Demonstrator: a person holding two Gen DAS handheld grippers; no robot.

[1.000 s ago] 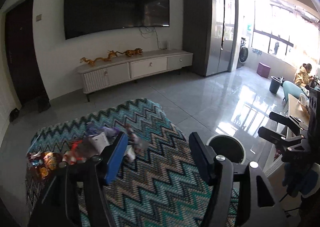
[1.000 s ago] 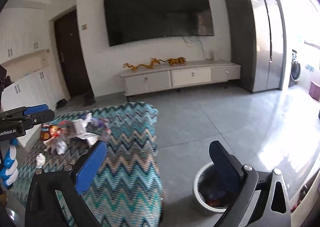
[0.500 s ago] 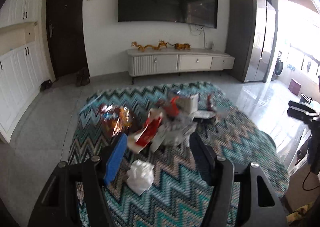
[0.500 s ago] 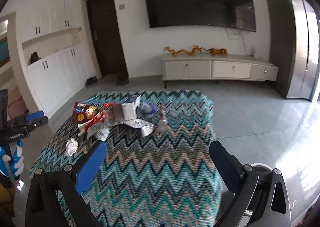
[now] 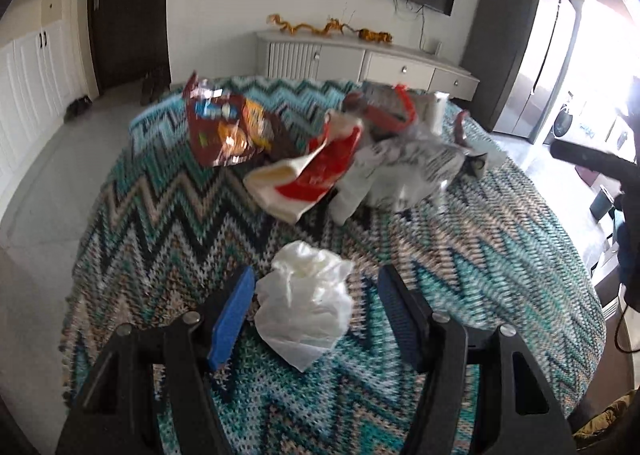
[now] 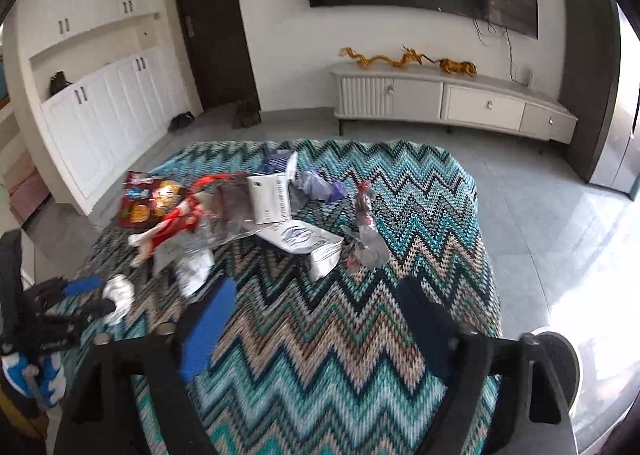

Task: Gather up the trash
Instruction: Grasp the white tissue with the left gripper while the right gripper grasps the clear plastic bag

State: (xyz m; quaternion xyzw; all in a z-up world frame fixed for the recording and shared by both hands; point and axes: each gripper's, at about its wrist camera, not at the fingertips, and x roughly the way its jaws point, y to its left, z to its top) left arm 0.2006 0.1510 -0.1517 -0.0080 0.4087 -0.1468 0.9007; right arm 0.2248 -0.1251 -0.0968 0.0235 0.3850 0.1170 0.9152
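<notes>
While the left gripper (image 5: 316, 315) brackets the crumpled white tissue (image 5: 306, 301) on the zigzag cloth (image 5: 160, 223), jaws closing, not yet pinching, right gripper (image 6: 316, 331) narrows on nothing. Approach step; next: squeeze, carry to bin (image 6: 560, 359).

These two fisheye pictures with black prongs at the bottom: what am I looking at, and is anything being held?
No robot: a person carries a two-finger gripper in each hand, with a camera on each looking along its fingers. The left gripper is open around a crumpled white tissue, its blue pads not pressing it. The right gripper is open, its jaws just closing with nothing between them. On the zigzag-patterned teal knitted cover lie a red snack bag, a red-and-white wrapper and a silver foil pouch. Nothing is held.
</notes>
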